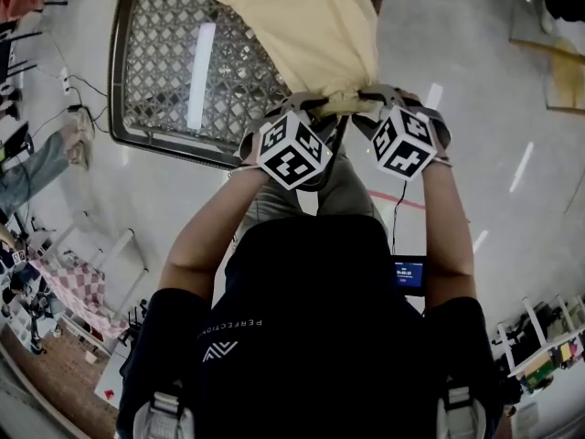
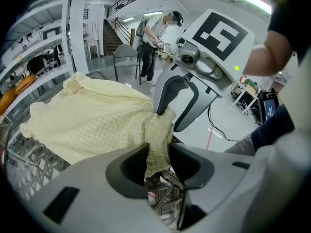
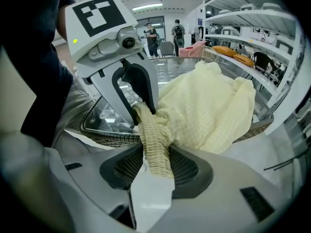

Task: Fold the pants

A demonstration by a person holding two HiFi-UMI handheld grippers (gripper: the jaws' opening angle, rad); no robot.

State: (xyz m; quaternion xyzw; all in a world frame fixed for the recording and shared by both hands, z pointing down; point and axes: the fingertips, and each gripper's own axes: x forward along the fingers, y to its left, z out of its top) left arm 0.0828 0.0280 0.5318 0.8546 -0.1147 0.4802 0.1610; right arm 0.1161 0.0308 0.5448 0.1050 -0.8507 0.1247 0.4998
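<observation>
Pants clamped: L gripper, R gripper.

This looks to me like a big open lab or workshop hall, not a home. White storage racks stand at two o'clock in the right gripper view. A staircase climbs at eleven o'clock in the left gripper view, near a standing person. The glossy grey floor carries red tape and, at nine o'clock, loose cables.

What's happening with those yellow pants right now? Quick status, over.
Left gripper and right gripper both clamped on yellow pants at the waistband. Pants unfolded, draped over wicker table. Nothing in the way.
</observation>
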